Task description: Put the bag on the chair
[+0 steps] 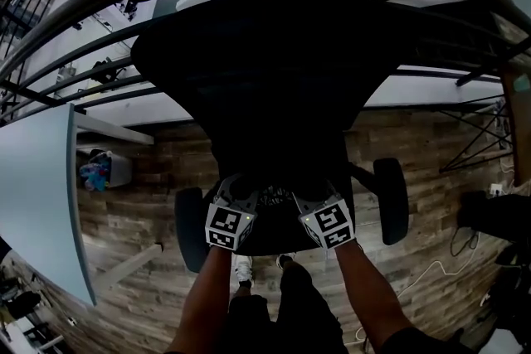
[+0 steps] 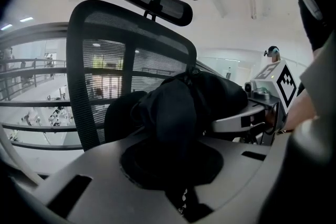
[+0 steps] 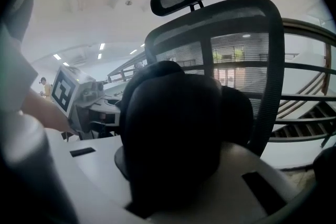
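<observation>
Black fabric bag (image 2: pixel 176 113), soft and slumping, sits pinched in the closed fingers of the left gripper (image 2: pixel 181 194) and right gripper (image 3: pixel 168 191), bulging just ahead of both, close before the mesh-backed chair (image 2: pixel 100 65). It looks light and floppy; bunched folds near the top seem the surest hold.
</observation>
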### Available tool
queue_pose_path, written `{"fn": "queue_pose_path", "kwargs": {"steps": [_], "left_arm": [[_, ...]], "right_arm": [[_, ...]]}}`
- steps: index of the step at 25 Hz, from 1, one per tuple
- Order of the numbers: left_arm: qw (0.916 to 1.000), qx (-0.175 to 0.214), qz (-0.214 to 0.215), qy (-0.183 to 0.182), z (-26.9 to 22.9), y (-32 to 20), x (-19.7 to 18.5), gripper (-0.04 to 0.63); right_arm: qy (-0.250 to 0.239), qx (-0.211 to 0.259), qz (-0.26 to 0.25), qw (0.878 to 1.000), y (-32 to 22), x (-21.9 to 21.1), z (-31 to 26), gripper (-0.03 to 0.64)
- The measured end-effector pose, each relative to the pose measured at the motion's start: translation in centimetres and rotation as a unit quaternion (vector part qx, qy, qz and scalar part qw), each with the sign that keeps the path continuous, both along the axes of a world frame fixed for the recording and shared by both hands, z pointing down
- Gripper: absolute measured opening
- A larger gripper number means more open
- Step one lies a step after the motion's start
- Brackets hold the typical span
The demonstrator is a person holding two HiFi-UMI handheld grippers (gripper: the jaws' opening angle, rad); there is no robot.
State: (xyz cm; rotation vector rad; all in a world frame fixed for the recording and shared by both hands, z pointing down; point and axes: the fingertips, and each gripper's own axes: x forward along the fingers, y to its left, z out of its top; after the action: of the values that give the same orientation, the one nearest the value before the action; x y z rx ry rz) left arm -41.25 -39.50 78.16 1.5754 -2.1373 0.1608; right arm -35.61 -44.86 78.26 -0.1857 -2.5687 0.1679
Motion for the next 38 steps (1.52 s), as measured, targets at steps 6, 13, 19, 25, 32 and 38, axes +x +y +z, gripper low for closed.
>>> {"fn": "queue_pose_path", "kwargs": {"steps": [6,13,19,25,32,38], "left_arm": [[0.9998,-0.016,-0.002,0.009,2.4,-0.6,-0.2,0.051],[0.9995,-0.029,-0.003,0.016,3.9,-1.1,0.0,0.055],[0.9990,-0.034,0.010,0.027,5.3,-1.6,0.7,0.062],[0.9979,-0.050,0.025,0.032,6.0,-2.0,1.6,0.092],[0.9977,-0.058,-0.005,0.034,6.1,-1.3,1.5,0.170],[0.9978,-0.055,-0.021,0.030,4.1,0.9,2.0,0.222]], "right_arm": [[0.024,-0.010,0.002,1.000,-0.7,-0.1,2.8,0.034],[0.036,-0.024,0.013,0.999,-1.5,0.2,4.3,0.034],[0.054,-0.035,0.025,0.998,-2.3,0.7,6.1,0.034],[0.081,-0.048,0.040,0.995,-3.3,1.5,7.5,0.037],[0.092,-0.039,0.062,0.993,-3.8,1.9,7.4,0.125],[0.096,-0.024,0.090,0.991,-3.6,3.5,5.5,0.216]]}}
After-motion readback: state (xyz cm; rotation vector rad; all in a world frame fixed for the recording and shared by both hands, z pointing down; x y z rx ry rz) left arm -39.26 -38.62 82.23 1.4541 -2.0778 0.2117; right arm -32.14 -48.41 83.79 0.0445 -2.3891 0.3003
